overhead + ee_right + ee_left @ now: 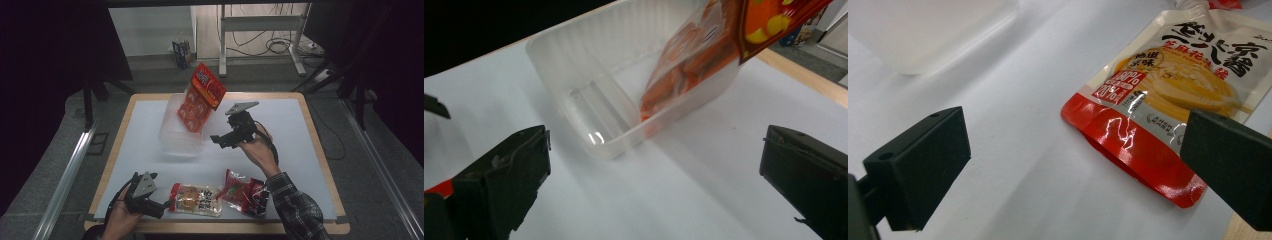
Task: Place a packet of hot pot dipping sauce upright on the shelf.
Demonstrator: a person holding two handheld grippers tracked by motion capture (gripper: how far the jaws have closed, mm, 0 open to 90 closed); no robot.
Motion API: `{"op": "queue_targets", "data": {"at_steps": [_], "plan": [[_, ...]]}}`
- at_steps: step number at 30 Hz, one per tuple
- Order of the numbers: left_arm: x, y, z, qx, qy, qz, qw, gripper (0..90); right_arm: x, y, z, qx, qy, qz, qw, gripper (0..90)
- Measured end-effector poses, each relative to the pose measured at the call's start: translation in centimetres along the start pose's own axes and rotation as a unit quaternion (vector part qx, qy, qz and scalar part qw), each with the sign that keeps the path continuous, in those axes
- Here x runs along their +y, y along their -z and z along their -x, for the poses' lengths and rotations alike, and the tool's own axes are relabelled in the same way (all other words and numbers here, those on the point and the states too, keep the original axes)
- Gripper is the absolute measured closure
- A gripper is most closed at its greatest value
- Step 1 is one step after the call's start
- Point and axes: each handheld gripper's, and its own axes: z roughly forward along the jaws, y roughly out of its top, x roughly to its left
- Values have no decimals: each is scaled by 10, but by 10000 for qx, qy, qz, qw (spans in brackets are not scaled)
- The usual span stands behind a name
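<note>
1. High view: a clear plastic tub (180,132) sits on the white table (295,130), left of centre and toward the far side. An orange-red snack bag (201,97) stands tilted in the tub, its lower end inside and its top leaning up and to the right over the rim. The right gripper (218,140) is held just right of the tub, its jaws apart and holding nothing, clear of the bag. At the near edge the left gripper (162,206) rests low, beside the left end of a yellow-and-red pouch (196,199) that lies flat. A red packet (246,193) lies right of the pouch, touching it, partly under the person's plaid sleeve (297,210).

2. Left gripper view: the two black jaws stand wide apart with bare table between them. The pouch (1168,100) lies flat ahead; its red bottom edge reaches the right-hand jaw, whether touching I cannot tell. A corner of the tub (923,30) shows farther off at the upper left.

3. Right gripper view: the jaws are wide apart and empty. The tub (624,95) lies ahead of them, with the snack bag (694,55) propped inside it against its right-hand wall, top sticking out above the rim.
</note>
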Motion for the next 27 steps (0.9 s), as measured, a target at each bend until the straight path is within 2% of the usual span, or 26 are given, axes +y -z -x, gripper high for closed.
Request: {"op": "queue_targets", "data": {"at_steps": [5,10,17,22,27], "plan": [[0,0,0,-4,5,3,10000,0,-14,2,-7,-13,22,9,10000,0],[0,0,1,0,-24,-10,10000,0,-30,3,-11,56,-115,28,9999,0],[0,0,1,-8,-9,18,10000,0,-50,8,-15,82,-143,20,9999,5],[0,1,0,-6,14,48,10000,0,-61,13,-16,119,-309,-111,9994,17],[0,3,-1,-38,79,82,9999,0,-69,16,-19,27,-244,-355,9991,81]]}}
